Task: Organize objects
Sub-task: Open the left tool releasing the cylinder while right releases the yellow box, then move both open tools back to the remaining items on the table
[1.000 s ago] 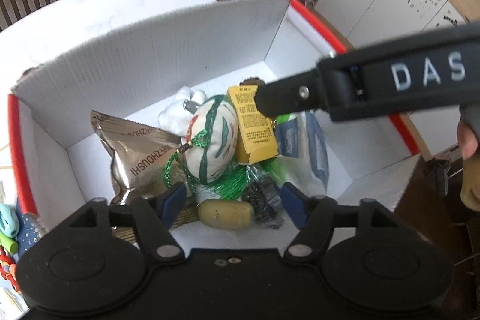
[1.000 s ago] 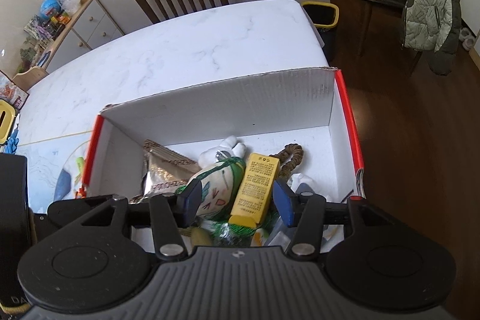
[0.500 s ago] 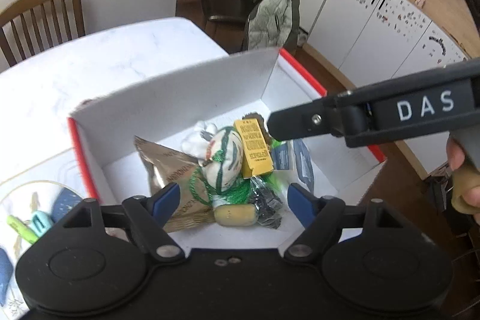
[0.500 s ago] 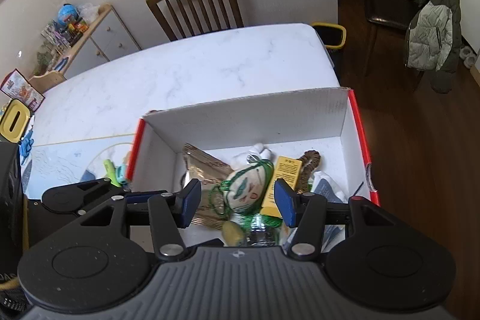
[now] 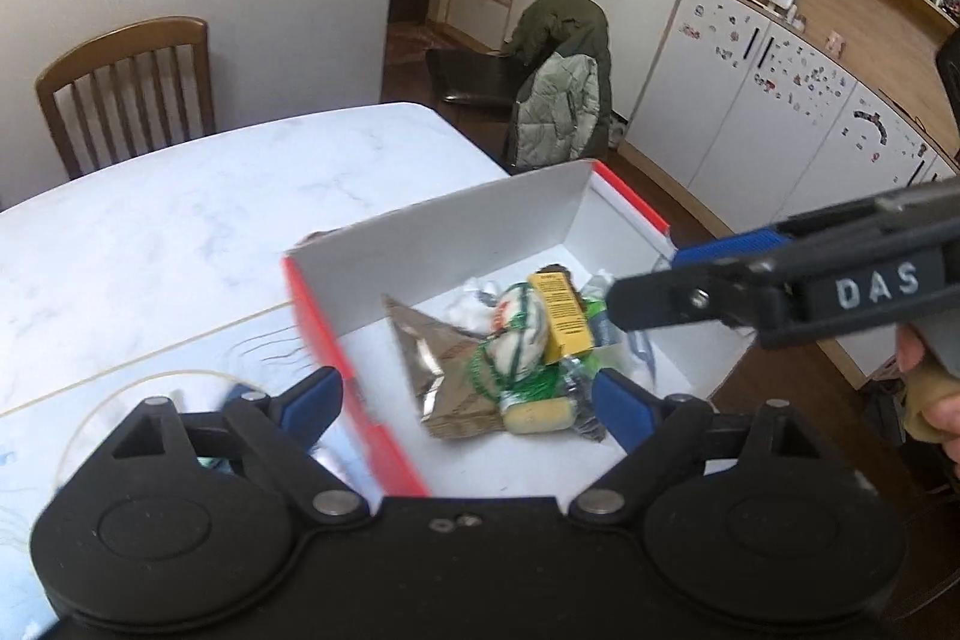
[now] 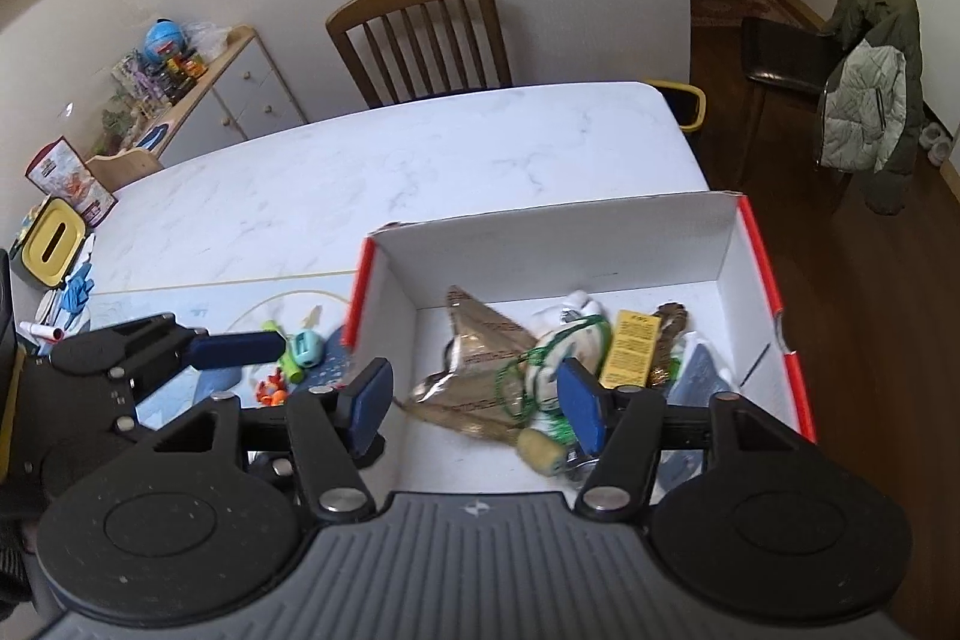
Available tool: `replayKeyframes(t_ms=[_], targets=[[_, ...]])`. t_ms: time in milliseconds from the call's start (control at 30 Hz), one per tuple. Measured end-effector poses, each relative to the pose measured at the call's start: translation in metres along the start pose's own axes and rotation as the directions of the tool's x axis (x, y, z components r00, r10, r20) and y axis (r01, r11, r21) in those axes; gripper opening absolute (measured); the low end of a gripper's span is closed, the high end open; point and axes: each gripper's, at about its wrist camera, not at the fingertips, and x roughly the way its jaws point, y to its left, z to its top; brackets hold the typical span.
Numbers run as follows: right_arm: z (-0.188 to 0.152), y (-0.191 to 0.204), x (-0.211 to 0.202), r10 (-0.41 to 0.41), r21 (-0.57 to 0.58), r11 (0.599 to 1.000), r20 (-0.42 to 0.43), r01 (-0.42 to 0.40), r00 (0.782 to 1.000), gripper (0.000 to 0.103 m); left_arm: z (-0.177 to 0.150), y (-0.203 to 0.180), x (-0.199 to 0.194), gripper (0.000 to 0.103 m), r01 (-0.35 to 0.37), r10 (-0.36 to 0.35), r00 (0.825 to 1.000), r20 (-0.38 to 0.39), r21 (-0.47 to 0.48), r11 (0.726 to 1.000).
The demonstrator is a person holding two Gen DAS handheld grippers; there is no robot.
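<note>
While both grippers hang empty and spread wide, left gripper (image 5: 465, 403) and right gripper (image 6: 477, 397), we read them as parked above the box (image 6: 765, 280) for a clear view. Yellow carton (image 6: 630, 349), foil pouch (image 5: 435, 364) and green-corded pouch (image 5: 519, 331) sit heaped toward its 3 o'clock side.

Box (image 6: 558, 244): matt white corrugated card, red outside. Pouch (image 6: 480, 340) inside it gleams, crinkled brown foil. Yellow carton (image 6: 630, 349) is smooth printed card. Green cord (image 6: 516, 376) looks twisted, fibrous. Table (image 6: 420, 166) is smooth, marble-patterned, faintly glossy. Chair (image 6: 420, 28), varnished wood. Left gripper (image 5: 468, 400): matt black plastic, blue rubbery pads (image 5: 312, 394), shiny metal rivets.
</note>
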Motion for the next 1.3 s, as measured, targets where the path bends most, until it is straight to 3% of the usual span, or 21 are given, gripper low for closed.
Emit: replayKeyframes(t_ms=[400, 833, 1067, 1300], targets=[[-0.024, 0.063, -0.008, -0.002, -0.014, 1.0, 0.048, 0.003, 0.999, 0.076, -0.02, 0.05, -0.047, 0.102, 0.006, -0.006, 0.999, 0.046, 0.004, 1.0], [-0.054, 0.122, 0.011, -0.044, -0.003, 0.999, 0.082, 0.044, 0.996, 0.076, -0.046, 0.114, -0.063, 0.103, -0.057, 0.058, 0.997, 0.055, -0.029, 0.998], [-0.072, 0.163, 0.033, -0.067, -0.039, 0.997, 0.089, 0.07, 0.994, 0.076, -0.063, 0.15, -0.059, 0.103, -0.063, 0.067, 0.994, 0.084, -0.049, 0.997], [-0.084, 0.183, 0.067, -0.118, -0.069, 0.99, 0.063, 0.123, 0.991, 0.076, -0.075, 0.177, -0.042, 0.103, -0.061, 0.063, 0.997, 0.051, -0.044, 0.997]])
